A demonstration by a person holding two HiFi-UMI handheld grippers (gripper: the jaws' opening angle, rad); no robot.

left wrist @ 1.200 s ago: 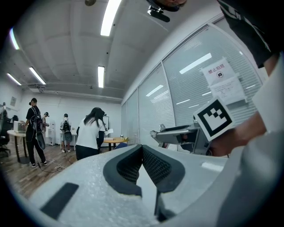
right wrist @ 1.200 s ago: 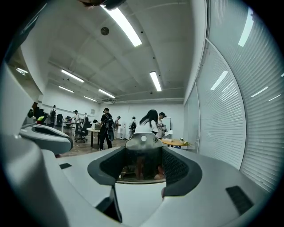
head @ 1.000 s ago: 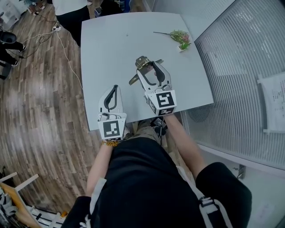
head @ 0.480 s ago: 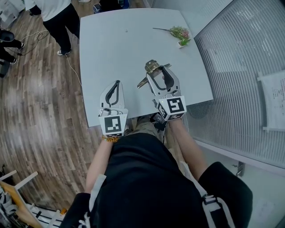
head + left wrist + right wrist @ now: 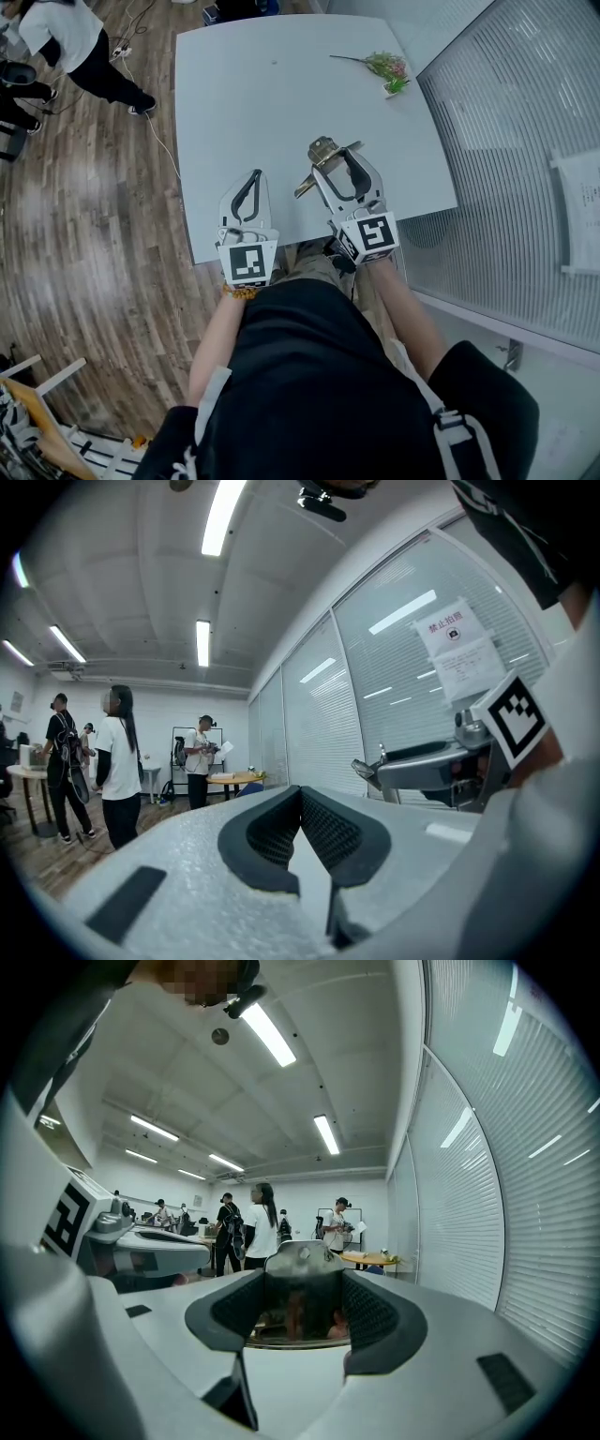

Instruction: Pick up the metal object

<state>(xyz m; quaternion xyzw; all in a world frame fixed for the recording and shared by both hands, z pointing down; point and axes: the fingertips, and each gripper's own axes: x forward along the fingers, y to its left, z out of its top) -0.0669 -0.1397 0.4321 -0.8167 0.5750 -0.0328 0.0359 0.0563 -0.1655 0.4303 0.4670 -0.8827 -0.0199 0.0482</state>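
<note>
Two units over the tabletop (image 5: pixel 244 94): R hand-held gripper (image 5: pixel 336 156) clenched on the metal object (image 5: pixel 322 148) betw. its pads, nr the tabletop's near edge; L hand-held gripper (image 5: pixel 255 175) closed, empty.

Side by side over the pale square tabletop's (image 5: pixel 234 103) near edge.
Left gripper (image 5: pixel 253 178) left of right gripper (image 5: pixel 336 161), flat brass-toned metal object (image 5: pixel 323 148) between the latter's jaws; small flower sprig (image 5: pixel 386 69) at the far right corner.
</note>
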